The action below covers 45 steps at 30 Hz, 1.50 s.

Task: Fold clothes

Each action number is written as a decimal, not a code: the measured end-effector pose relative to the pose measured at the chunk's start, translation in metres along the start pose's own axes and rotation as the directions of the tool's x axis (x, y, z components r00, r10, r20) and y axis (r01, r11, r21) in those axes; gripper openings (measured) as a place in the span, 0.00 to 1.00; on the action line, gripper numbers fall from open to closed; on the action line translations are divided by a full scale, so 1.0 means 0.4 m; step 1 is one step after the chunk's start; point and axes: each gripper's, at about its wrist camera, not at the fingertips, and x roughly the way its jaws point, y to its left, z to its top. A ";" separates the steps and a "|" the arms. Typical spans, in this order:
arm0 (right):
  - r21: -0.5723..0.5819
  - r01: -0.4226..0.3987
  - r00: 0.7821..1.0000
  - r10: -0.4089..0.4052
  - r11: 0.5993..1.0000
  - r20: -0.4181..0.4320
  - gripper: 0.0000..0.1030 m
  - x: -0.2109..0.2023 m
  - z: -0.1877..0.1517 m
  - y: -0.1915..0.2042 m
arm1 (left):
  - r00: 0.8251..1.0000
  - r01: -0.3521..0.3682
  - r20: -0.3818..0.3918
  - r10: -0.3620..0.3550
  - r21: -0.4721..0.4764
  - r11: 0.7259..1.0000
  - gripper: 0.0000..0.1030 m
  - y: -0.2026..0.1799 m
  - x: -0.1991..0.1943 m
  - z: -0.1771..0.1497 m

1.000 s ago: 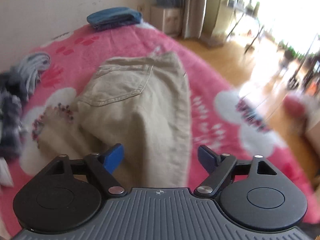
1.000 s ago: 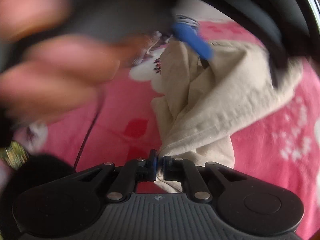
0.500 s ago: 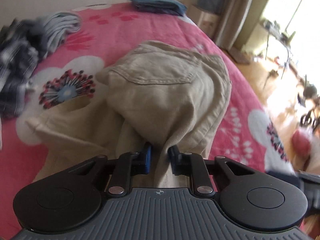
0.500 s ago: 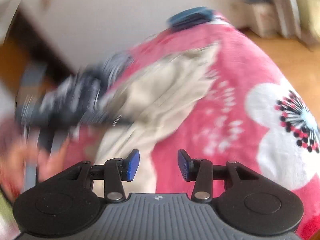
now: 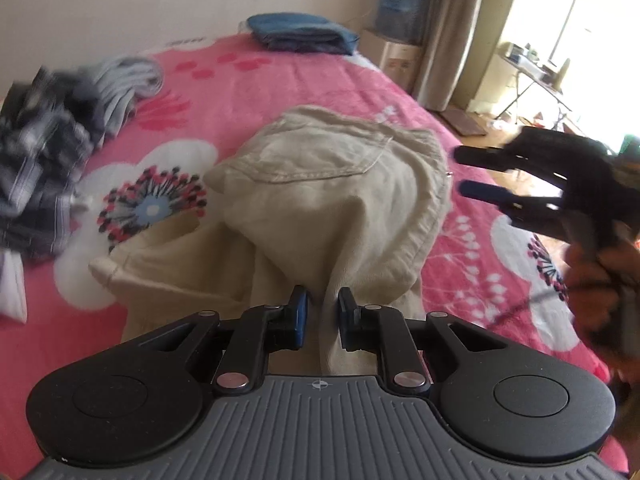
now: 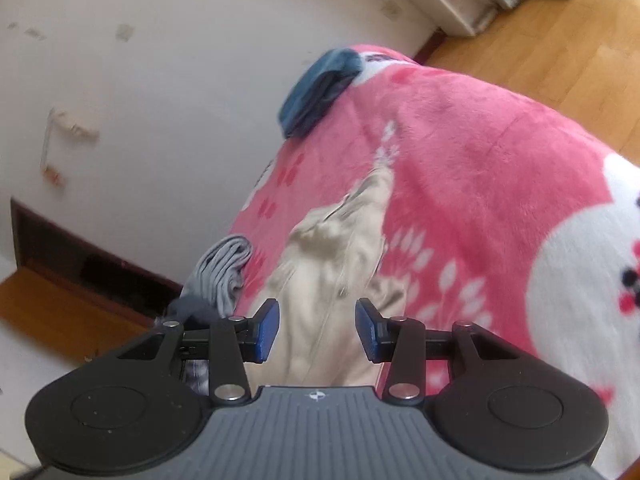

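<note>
Beige trousers (image 5: 332,184) lie crumpled on the pink flowered blanket (image 5: 280,80), back pocket facing up. My left gripper (image 5: 322,316) is shut on a raised fold at their near end. In the left wrist view my right gripper (image 5: 458,171) hovers just right of the waistband edge, held by a hand (image 5: 592,280). Its jaws are apart and closing, and nothing is pinched between them. In its own view the right gripper (image 6: 316,330) looks along the trousers (image 6: 332,264), whose cloth lies beyond its blue pads (image 6: 266,330) without touching them.
A folded blue pile (image 5: 300,32) sits at the bed's far end, by the wall. Grey striped clothing (image 5: 124,76) and dark plaid garments (image 5: 36,152) are heaped at the left. Wooden floor (image 6: 540,32) lies beyond the bed's right edge.
My left gripper went from open to shut on the trouser fold. My right gripper let go of the cloth, opened, rolled and swung round to the trousers' right side.
</note>
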 end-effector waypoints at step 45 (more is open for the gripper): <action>-0.079 -0.210 0.977 0.206 0.974 -0.060 0.14 0.024 0.087 0.101 | 0.987 0.140 0.101 -0.127 -0.135 0.981 0.65 0.026 0.164 0.171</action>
